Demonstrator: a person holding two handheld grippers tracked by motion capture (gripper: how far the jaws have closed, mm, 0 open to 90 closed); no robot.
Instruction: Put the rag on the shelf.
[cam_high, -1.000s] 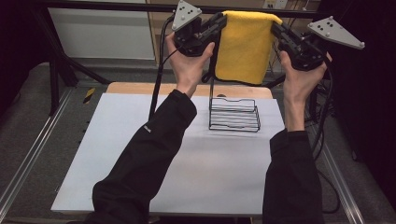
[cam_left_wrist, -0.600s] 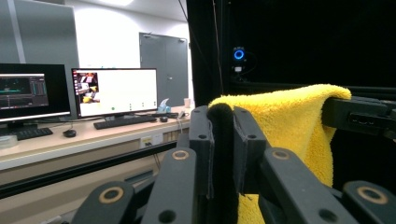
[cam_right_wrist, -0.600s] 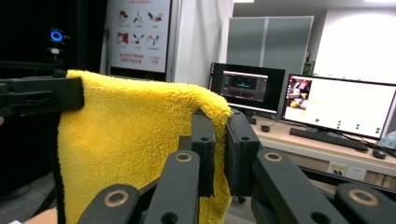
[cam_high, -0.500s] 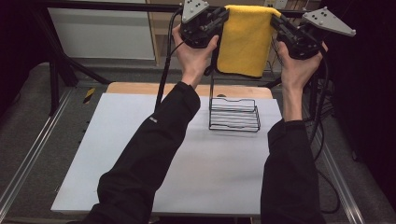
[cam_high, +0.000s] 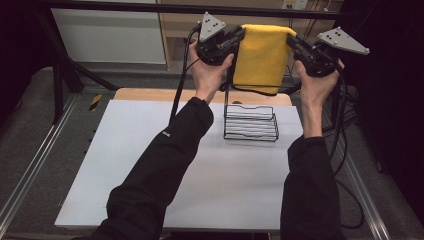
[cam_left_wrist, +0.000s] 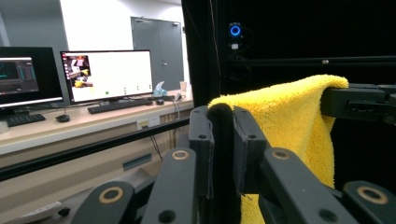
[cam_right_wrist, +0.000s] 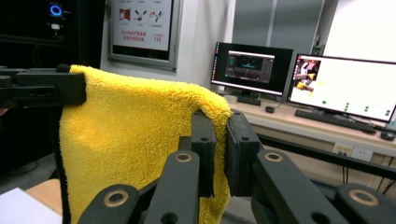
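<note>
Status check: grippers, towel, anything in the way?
Left gripper and right gripper both shut on yellow towel, stretched between them above the wire rack. Nothing between towel and rack.

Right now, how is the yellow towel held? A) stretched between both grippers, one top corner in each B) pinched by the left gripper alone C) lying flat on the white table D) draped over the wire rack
A: the yellow towel hangs in the air above the wire rack, with the left gripper and the right gripper each clamped on a top corner.
</note>
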